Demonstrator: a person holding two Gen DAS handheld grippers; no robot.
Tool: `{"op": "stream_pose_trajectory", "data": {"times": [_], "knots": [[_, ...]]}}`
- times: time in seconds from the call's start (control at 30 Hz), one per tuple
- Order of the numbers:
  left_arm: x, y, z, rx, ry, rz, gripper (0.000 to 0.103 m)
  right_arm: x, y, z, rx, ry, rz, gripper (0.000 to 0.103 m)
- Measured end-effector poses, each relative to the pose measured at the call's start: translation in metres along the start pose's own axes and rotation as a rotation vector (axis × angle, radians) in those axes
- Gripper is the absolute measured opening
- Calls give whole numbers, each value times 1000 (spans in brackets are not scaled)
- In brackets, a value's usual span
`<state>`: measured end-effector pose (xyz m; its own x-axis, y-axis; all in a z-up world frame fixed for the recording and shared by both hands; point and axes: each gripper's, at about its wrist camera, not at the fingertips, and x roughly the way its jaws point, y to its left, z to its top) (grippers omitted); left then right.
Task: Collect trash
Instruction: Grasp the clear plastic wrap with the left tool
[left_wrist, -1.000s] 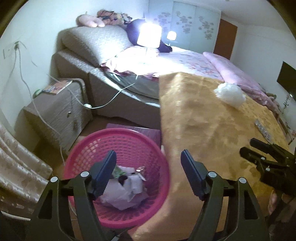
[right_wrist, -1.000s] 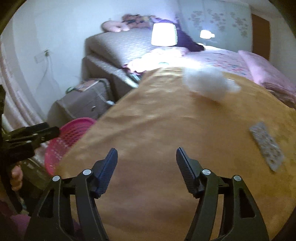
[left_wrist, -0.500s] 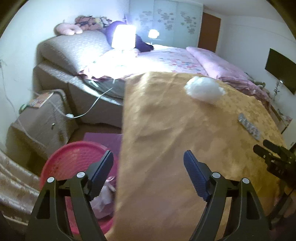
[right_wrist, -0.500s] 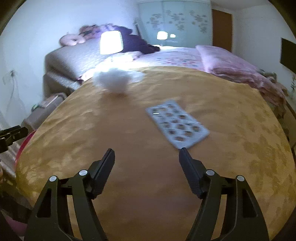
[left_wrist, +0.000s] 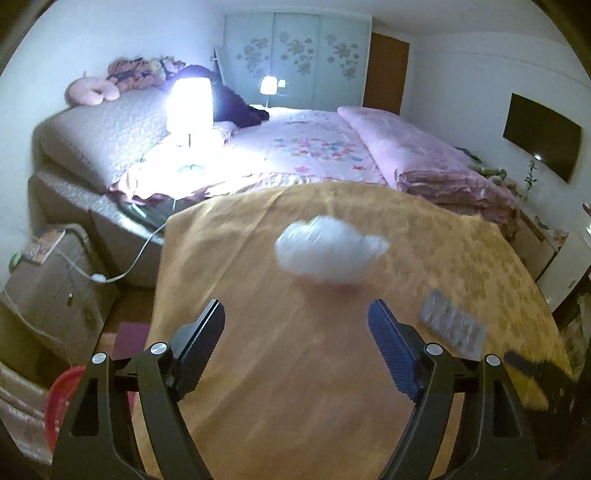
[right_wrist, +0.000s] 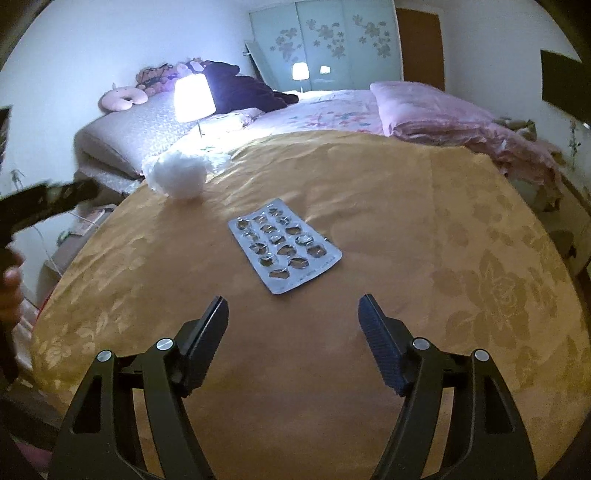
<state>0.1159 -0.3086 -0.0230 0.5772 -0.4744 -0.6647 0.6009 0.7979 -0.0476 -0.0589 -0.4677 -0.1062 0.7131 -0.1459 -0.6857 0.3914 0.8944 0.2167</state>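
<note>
L gripper (left_wrist: 295, 332): jaws spread wide, nothing between the pads, held level, pointing fwd. R gripper (right_wrist: 292, 328): same, jaws wide apart, empty, fingers pointing fwd & slightly down. In R wrist view, L gripper shows as a dark bar at far left edge, w/ part of the person's left hand (right_wrist: 11, 291) below it, blurred.

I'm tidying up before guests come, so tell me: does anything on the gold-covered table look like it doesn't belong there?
Two things. A crumpled white plastic bag lies loose toward the table's far side, and a used blister pack with its pockets punched out lies flat near the middle. Both tools, left and right, are open and hold nothing.
</note>
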Motion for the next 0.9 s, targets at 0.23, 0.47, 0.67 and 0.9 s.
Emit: {"op": "stream_pose_trajectory", "data": {"times": [0.23,0.47,0.67,0.9], "knots": [[37,-25,34,-6,-30,32,77,0,1,0,1,11,31,71],[79,-23,48,-15,39,65,78,-1,-1,0,8,10,50,74],[96,-29,39,27,81,50,77,0,-1,1,8,9,50,75],[92,-29,36,40,82,19,49,-1,0,0,4,10,46,75]]}}
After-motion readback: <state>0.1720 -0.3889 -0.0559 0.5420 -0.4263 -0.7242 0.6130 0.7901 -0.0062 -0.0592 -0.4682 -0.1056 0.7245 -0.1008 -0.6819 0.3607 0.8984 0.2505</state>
